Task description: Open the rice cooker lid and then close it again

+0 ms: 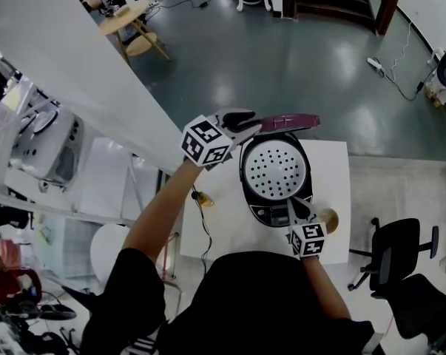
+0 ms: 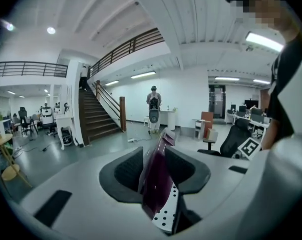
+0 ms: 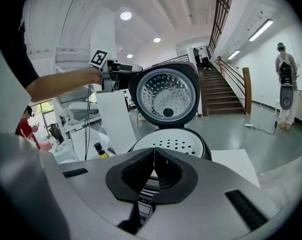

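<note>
Your left claw (image 1: 246, 125) clamps the rim of the upright lid (image 1: 289, 122), at 11 o'clock of the rice cooker (image 1: 271, 214) mid-table (image 1: 333, 198), while your right claw (image 1: 294, 205) sits closed and empty at 5 o'clock; the hinged lid looks stiff, light and slick, so hold its rim firmly.

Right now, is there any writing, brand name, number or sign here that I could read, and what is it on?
"OR": the end of a word on the rice cooker front panel, seen in the right gripper view; the rest is cut off.
Striped label just above it: too small to read.
Marker cubes: black-and-white square patterns, no words.
Nothing else is readable.
</note>
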Action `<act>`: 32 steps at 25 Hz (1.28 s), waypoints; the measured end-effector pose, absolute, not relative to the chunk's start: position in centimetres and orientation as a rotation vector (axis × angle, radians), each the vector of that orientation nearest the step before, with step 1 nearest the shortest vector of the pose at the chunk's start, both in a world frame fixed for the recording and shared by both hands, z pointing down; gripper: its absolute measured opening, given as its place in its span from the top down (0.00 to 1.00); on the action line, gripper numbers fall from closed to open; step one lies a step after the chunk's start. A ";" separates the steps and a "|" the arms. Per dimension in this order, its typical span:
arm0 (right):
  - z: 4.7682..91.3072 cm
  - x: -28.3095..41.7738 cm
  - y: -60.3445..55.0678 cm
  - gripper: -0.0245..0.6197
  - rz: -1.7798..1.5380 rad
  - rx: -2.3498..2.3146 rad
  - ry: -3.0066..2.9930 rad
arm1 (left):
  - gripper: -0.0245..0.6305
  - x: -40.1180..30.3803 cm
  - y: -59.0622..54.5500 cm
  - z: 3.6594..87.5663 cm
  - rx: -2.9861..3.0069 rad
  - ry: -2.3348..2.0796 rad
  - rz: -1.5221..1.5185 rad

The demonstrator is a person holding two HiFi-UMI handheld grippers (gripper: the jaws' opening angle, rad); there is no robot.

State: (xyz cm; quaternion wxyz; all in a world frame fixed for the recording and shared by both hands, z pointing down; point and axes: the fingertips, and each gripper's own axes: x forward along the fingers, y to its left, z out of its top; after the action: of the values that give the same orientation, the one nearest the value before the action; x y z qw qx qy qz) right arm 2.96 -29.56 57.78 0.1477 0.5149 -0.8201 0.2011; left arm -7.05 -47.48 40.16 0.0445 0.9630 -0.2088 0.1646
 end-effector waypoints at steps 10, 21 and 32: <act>57.4 2.2 -28.4 0.96 0.591 1.469 -2.385 | 0.79 -6.4 -44.9 41.0 2.968 -0.532 0.609; 57.3 2.3 -27.9 0.96 0.599 1.487 -2.388 | 0.82 -5.6 -43.0 41.9 3.040 -0.444 0.842; 57.0 2.5 -27.5 0.96 0.601 1.485 -2.397 | 0.84 -5.4 -41.1 43.1 3.028 -0.399 0.825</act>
State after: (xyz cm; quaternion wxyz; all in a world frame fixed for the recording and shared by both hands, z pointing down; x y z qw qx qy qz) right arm 2.48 -27.46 57.05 0.1290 0.5109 -0.8244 0.2067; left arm -5.40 -41.14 43.15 -0.0110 0.9570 -0.1262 0.2608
